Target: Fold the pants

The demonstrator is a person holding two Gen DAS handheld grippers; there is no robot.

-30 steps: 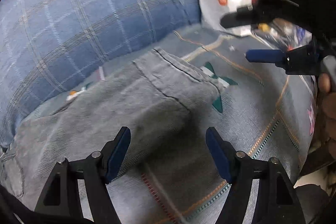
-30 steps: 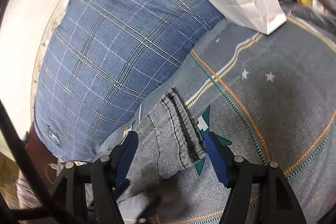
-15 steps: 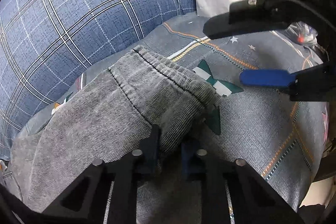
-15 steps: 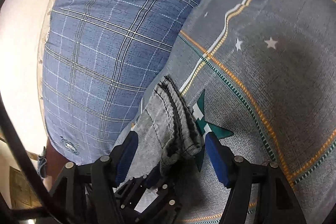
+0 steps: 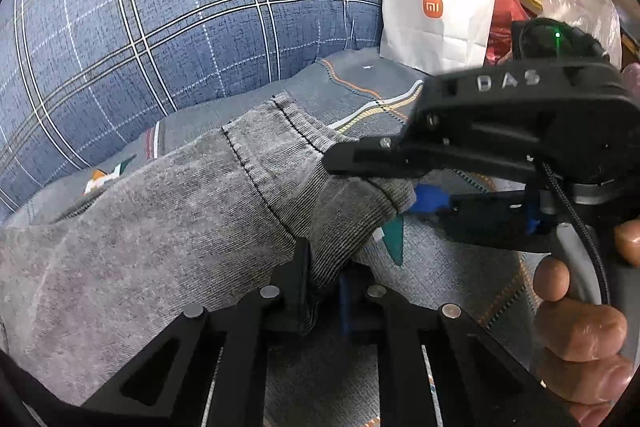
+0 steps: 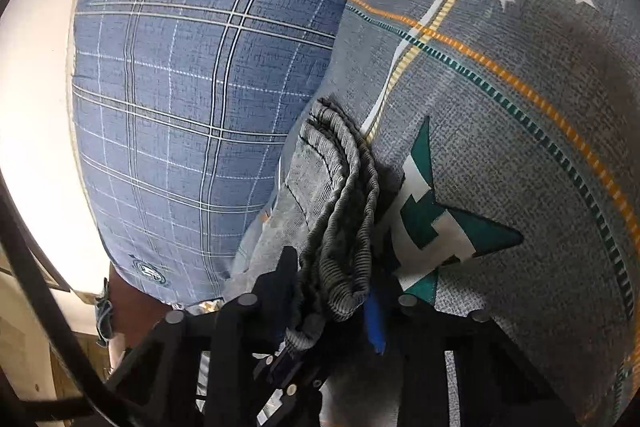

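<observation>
Both of my tongs are on the grey ribbed-cotton pants (image 5: 168, 211), which lie across the grey patterned bedsheet (image 5: 460, 275) with the leg end bunched up between the two tools. My left tongs (image 5: 326, 291) are clamped tight on a fold of the cuff, fabric squeezed between the pads. My right tongs (image 6: 332, 301) are closing on the thick stacked hem edge (the layers sit between the black finger and the blue pad (image 6: 374, 323), pressed already). Beyond the tips of both tools rises the big blue plaid pillow (image 5: 180, 15). Farther off, past the right tongs, stands a white paper bag with an orange logo (image 5: 436, 7). A hand (image 5: 580, 327) grips the right tool's handle.
</observation>
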